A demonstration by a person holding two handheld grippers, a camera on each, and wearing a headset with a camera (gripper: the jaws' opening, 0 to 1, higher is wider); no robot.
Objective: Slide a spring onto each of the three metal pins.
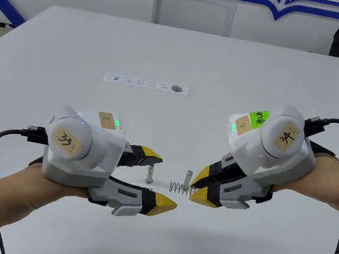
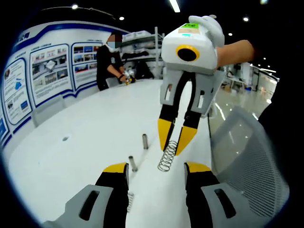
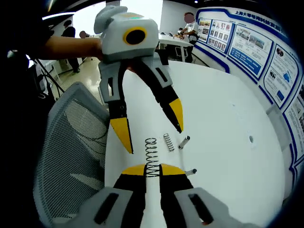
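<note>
Item: spring (image 3: 151, 149). Your right hand-held gripper (image 3: 152, 170) pinched one end; the long axis lay level, pointing left toward your spread left hand-held gripper (image 1: 166, 180). Nearest pin (image 1: 188, 177) stood upright on the bench (image 1: 212, 75), just beside the pinched end.

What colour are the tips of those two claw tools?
Yellow fingertips, black behind them; clearest in the head view.

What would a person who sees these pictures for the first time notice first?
First, the right tongs, shut on a spring over the white table. Opposite them the left tongs are wide open. Between the two stand a metal pin and a second pin, both upright.
</note>
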